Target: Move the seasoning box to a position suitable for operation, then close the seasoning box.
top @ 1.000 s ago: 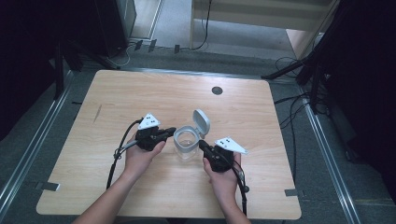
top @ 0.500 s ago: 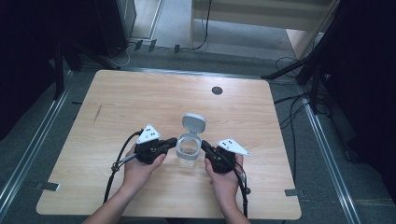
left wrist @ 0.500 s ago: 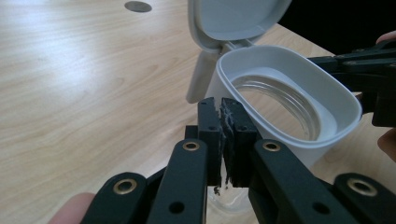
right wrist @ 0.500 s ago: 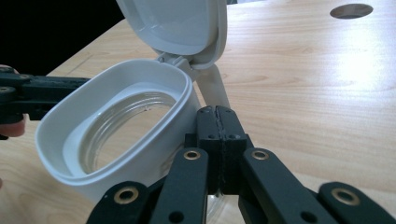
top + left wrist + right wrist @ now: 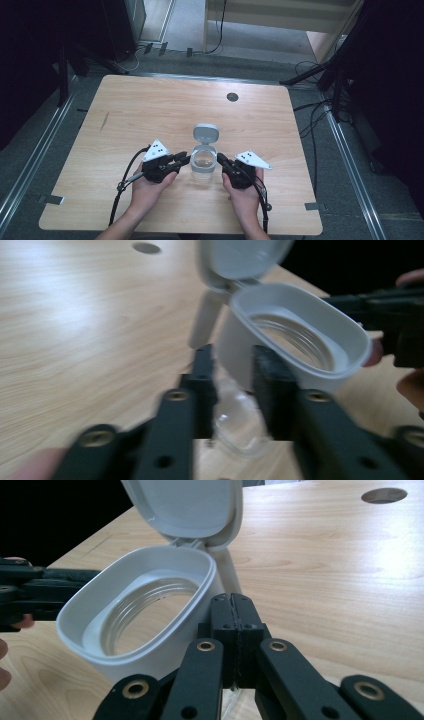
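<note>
Your tabletop (image 5: 150,110) is pale wood, with a round hole (image 5: 232,97) near its far edge. Toward the near edge, about midway along it, stands the clear jar (image 5: 203,167), its white flip lid (image 5: 205,134) hinged up and back. Your left gripper (image 5: 184,160) has its jaws apart, straddling the jar's white collar. Your right gripper (image 5: 221,159) sits just beside the jar, jaws pressed together.

Wood table (image 5: 150,115) w/ round hole (image 5: 232,97); grey floor (image 5: 325,150), cables (image 5: 310,107), dark surrounds.
</note>
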### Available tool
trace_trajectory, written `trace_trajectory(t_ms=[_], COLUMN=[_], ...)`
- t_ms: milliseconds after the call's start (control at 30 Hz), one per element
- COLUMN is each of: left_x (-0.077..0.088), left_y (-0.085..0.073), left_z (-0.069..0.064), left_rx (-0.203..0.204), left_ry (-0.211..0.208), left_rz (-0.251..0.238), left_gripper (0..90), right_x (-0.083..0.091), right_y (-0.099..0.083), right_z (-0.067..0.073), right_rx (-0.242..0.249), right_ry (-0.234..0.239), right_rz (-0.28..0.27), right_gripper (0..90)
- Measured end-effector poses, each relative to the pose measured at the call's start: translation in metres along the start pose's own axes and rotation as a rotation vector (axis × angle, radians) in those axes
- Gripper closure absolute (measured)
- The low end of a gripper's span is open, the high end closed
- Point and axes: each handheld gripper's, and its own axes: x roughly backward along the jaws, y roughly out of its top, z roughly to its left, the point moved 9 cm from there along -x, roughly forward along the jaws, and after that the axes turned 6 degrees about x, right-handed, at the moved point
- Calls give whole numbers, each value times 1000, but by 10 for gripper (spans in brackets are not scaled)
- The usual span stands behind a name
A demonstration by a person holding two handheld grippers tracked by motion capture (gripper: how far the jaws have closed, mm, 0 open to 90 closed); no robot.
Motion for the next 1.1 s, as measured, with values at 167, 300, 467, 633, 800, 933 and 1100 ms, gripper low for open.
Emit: trace_trajectory(t_ms=[167, 300, 467, 633, 800, 933, 1100], left_x=[26, 59, 108, 144, 151, 145, 145], left_y=[-5, -21, -41, -58, -64, -64, -65], left_z=[44, 85, 131, 160, 161, 161, 162], left_rx=[57, 89, 139, 121, 135, 120, 127], left_ry=[100, 173, 301, 402, 390, 391, 395], left_rz=[-60, -58, -75, -58, -60, -45, -42], left_gripper=[300, 219, 208, 208, 211, 210, 211], right_x=[-2, -3, -6, -14, -22, -28, -33], right_y=[8, 18, 29, 42, 58, 67, 80], right_z=[-14, -18, -24, -30, -33, -31, -29], right_rx=[-19, -16, 1, 6, 1, 35, 35], right_ry=[-8, 13, 14, 2, 4, 8, 20], right_rz=[-11, -18, -33, -27, -30, -27, -27], right_gripper=[900, 900, 900, 900, 900, 900, 900])
